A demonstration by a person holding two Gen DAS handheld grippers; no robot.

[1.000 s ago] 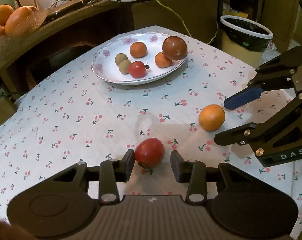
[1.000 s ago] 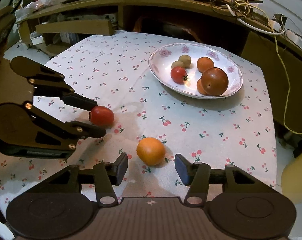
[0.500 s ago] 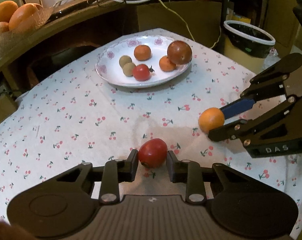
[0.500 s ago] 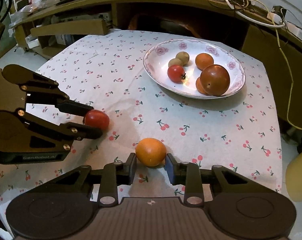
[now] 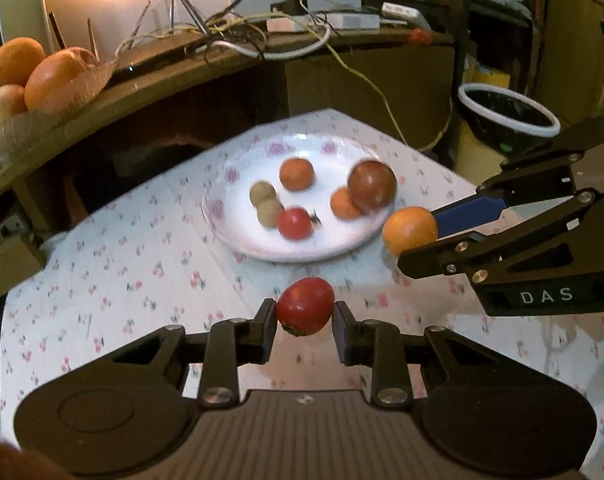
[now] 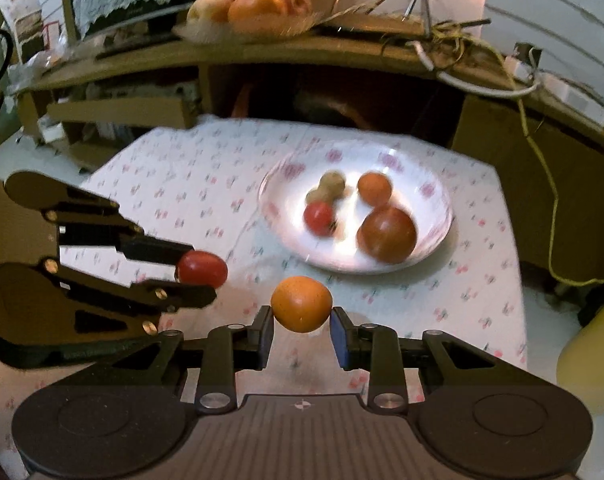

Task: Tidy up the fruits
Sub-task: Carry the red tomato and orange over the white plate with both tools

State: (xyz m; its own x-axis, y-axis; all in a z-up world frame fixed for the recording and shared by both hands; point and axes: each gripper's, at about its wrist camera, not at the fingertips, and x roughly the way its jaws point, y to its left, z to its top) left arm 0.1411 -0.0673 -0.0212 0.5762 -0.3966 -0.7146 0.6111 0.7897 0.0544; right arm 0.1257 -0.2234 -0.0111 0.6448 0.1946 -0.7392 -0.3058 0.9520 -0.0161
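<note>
My left gripper (image 5: 305, 320) is shut on a red tomato (image 5: 305, 306) and holds it above the cherry-print tablecloth, short of the white flowered plate (image 5: 238, 236). My right gripper (image 6: 301, 330) is shut on an orange (image 6: 301, 303), also lifted off the cloth. In the left wrist view the orange (image 5: 409, 229) hangs by the plate's right rim. In the right wrist view the tomato (image 6: 202, 268) sits in the left gripper at the left. The plate (image 6: 434, 240) holds a dark red tomato (image 6: 386, 234), a small red tomato, small oranges and two brownish fruits.
A wooden shelf (image 5: 142, 84) curves behind the table with a dish of oranges and apples (image 5: 22, 76) and tangled cables. A black bin with a white rim (image 5: 506, 120) stands to the right of the table. A yellow object (image 6: 594, 360) sits at the right edge.
Both grippers closed on their fruit, then lifted them off the cloth and moved them forward toward the plate.
</note>
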